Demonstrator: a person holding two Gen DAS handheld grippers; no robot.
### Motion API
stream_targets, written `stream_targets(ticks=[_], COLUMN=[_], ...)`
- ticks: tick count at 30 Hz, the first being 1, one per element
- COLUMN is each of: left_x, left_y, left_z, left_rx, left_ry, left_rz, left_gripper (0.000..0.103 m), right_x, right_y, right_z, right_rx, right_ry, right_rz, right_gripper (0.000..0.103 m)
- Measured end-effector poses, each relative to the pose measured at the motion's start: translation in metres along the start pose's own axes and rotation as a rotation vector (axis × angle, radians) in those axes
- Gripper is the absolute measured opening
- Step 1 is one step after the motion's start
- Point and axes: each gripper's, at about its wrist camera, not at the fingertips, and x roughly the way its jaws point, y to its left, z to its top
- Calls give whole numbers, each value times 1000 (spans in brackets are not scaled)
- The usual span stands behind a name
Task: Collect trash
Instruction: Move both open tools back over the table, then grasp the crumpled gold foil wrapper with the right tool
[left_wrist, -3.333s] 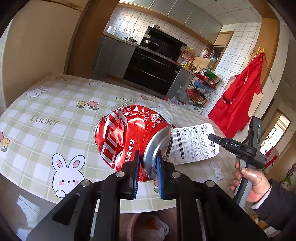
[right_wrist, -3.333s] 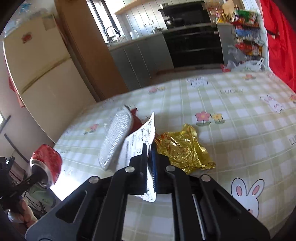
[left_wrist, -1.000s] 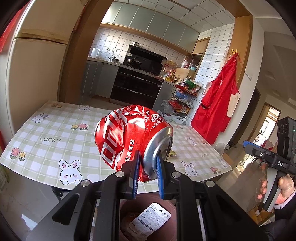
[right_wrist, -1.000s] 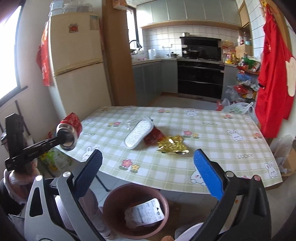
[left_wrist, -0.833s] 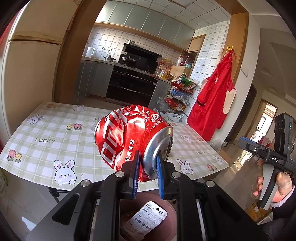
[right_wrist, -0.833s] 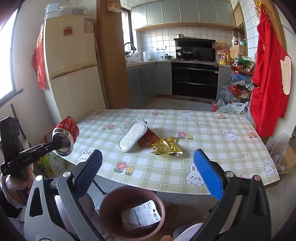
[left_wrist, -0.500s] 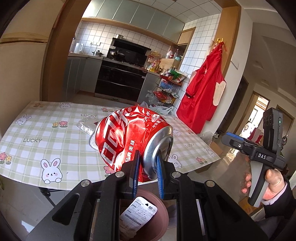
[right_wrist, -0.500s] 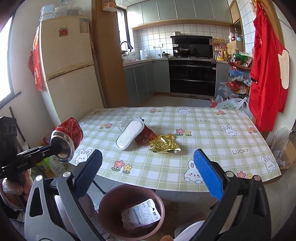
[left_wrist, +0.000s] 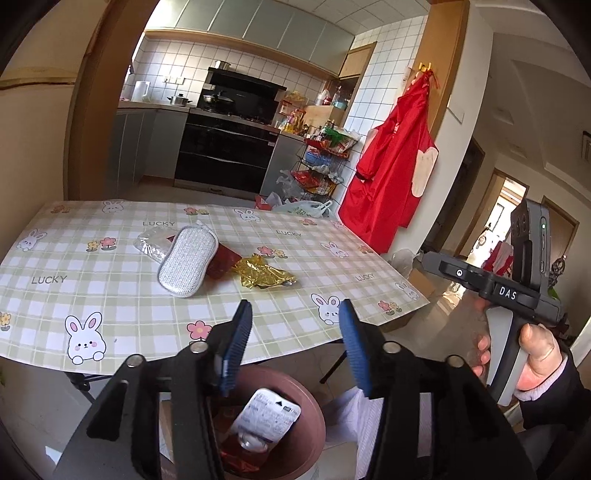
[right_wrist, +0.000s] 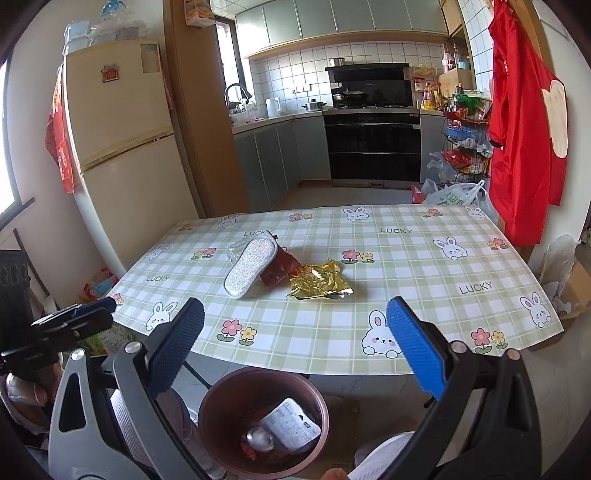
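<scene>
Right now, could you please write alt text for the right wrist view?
The open right gripper hangs over a brown bin holding a can and a label. Beyond, a checked table holds a sponge and gold wrapper.

1. A table is standing in the room. It is wearing a green and white checked cloth with bunnies, flowers and the word LUCKY on it.
2. A silver sparkly pad is lying near the middle of the table.
3. A clear plastic wrapper is peeking out from under the pad's far end.
4. A dark red wrapper is lying right beside the pad, partly under it.
5. A crumpled gold wrapper is lying next to the red one, touching it.
6. A brown bin is sitting on the floor just under the near edge of the table.
</scene>
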Motion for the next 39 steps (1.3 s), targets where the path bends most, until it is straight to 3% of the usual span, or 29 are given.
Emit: stream_targets(ticks=[2, 5, 8, 14, 20, 24, 28, 34, 39], left_x=[-4, -8, -11, -8, 7, 20, 40, 75, 106], left_y=[6, 13, 21, 40, 55, 65, 76, 92, 107], left_z=[2, 4, 5, 4, -2, -5, -4, -2, 0], left_rx=[-18, -40, -67, -108, -99, -99, -97, -101, -119], left_ry=[-20, -43, -56, -33, 17, 43, 72, 109, 142], left_rz=[17, 57, 111, 199, 247, 264, 280, 300, 312], left_gripper=[70, 87, 96, 97, 97, 97, 97, 97, 97], right_x=[1, 3, 5, 15, 35, 58, 94, 167, 235], right_y=[0, -1, -1, 0, -4, -23, -32, -32, -27], right_z=[0, -1, -2, -8, -8, -5, -7, -23, -26], right_rx=[1, 2, -4, -26, -142, -92, -126, -215, -321], right_ry=[1, 5, 12, 39, 60, 86, 125, 224, 304], right_rz=[-7, -16, -25, -42, -103, -84, -84, 21, 61], right_gripper=[98, 98, 98, 98, 97, 97, 97, 96, 86])
